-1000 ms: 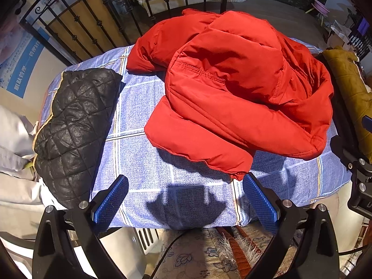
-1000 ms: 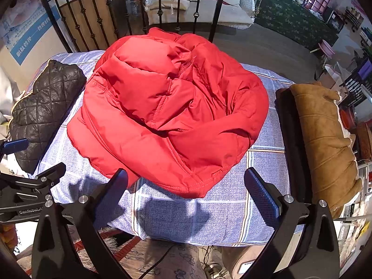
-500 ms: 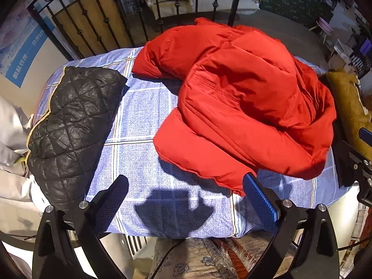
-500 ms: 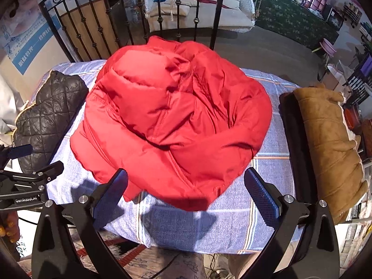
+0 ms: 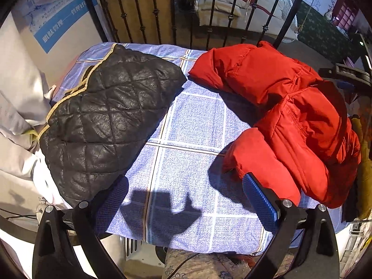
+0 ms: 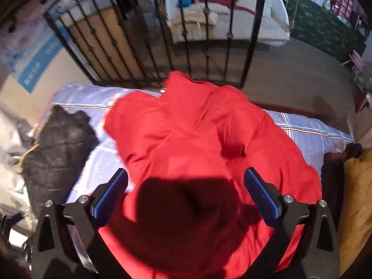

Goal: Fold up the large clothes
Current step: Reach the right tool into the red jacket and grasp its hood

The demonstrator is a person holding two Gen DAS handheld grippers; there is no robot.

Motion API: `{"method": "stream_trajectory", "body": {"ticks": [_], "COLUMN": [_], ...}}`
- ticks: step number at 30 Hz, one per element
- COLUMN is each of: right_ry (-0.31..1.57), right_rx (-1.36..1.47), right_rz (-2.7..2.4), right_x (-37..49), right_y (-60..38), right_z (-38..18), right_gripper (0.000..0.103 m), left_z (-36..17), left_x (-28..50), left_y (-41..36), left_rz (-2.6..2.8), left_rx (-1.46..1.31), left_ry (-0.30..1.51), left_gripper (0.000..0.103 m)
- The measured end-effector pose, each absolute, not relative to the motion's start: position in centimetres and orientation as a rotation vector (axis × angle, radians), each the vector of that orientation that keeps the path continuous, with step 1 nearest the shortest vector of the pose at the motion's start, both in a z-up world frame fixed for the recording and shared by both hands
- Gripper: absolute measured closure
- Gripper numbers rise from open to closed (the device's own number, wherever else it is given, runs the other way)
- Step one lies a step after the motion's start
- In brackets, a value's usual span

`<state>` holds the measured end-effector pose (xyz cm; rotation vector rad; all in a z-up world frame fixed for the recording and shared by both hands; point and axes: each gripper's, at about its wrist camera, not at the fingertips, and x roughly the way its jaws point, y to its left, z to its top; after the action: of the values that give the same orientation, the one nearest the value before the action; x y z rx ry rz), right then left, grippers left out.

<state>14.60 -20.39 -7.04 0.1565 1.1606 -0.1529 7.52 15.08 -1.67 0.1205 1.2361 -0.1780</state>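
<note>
A crumpled red puffer jacket (image 5: 290,121) lies on the right part of a table covered with a blue checked cloth (image 5: 190,153). My left gripper (image 5: 186,195) is open and empty above the cloth near the front edge, with the jacket's near corner just beside its right finger. My right gripper (image 6: 186,190) is open and empty, close above the middle of the red jacket (image 6: 197,139), and casts a dark shadow on it.
A folded black quilted jacket (image 5: 104,121) lies on the table's left side, also in the right wrist view (image 6: 55,144). A tan garment (image 6: 355,197) sits at the right edge. A black iron railing (image 5: 209,11) stands behind the table. Pale fabric (image 5: 16,107) hangs at far left.
My left gripper has swung left and nearer the table, so the black jacket fills more of its view. My right gripper has moved forward and down over the red jacket.
</note>
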Motion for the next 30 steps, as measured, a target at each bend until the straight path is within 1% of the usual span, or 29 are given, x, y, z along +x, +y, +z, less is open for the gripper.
{"method": "stream_trajectory", "body": {"ticks": [1,3,4,5,6,8,10,12,14,18,20,23,28,29,30], "right_ry": [1.199,1.260,1.269,1.258,1.248,1.223,1.206,1.193,1.211,1.313,1.382,1.446,1.450,1.439,1.423], "right_rx": [0.158,0.242,0.279,0.287,0.278,0.273,0.237,0.163,0.152,0.103,0.175,0.332,0.491,0.505,0.480], "right_rz": [-0.165,-0.125,-0.111,-0.081,-0.044,0.060,0.159,0.220,0.297,0.368,0.333,0.170,0.000,-0.011,-0.010], "right_x": [15.7,16.3,15.7,14.9,14.1,11.5,7.7,3.4,-1.3,-9.6,-12.4,-16.8,-22.6,-22.9,-23.1], "right_y": [-20.5,-20.6,-20.5,-19.8,-19.1,-17.2,-14.8,-12.7,-11.1,-8.7,-9.6,-13.7,-18.9,-19.3,-19.3], "right_z": [-8.3,-10.3,-10.9,-10.8,-10.4,-9.0,-7.2,-5.6,-4.9,-7.6,-9.8,-13.4,-14.8,-14.9,-14.2], "right_gripper": [0.011,0.046,0.050,0.064,0.074,0.083,0.088,0.090,0.092,0.094,0.095,0.095,0.095,0.094,0.091], "left_z": [-1.9,-2.5,-2.6,-2.7,-2.7,-2.4,-1.5,-0.4,0.6,2.0,2.1,1.7,-0.2,-0.7,-1.4], "left_x": [7.5,7.4,7.3,7.5,7.6,8.0,8.6,9.2,9.8,10.7,10.5,9.5,6.5,6.0,5.5], "left_y": [15.4,15.9,16.1,16.3,16.3,16.3,16.1,15.7,15.1,12.5,10.9,8.5,5.2,4.9,4.7], "left_rz": [-0.173,-0.169,-0.171,-0.175,-0.179,-0.185,-0.207,-0.225,-0.248,-0.298,-0.325,-0.376,-0.465,-0.477,-0.485], "left_rx": [0.120,0.117,0.113,0.108,0.105,0.101,0.087,0.070,0.054,0.063,0.083,0.114,0.197,0.199,0.200], "left_ry": [1.243,1.258,1.261,1.263,1.262,1.247,1.214,1.178,1.145,1.112,1.111,1.135,1.187,1.206,1.227], "left_gripper": [0.006,0.006,0.006,0.006,0.006,0.006,0.006,0.006,0.006,0.006,0.006,0.006,0.006,0.006,0.006]}}
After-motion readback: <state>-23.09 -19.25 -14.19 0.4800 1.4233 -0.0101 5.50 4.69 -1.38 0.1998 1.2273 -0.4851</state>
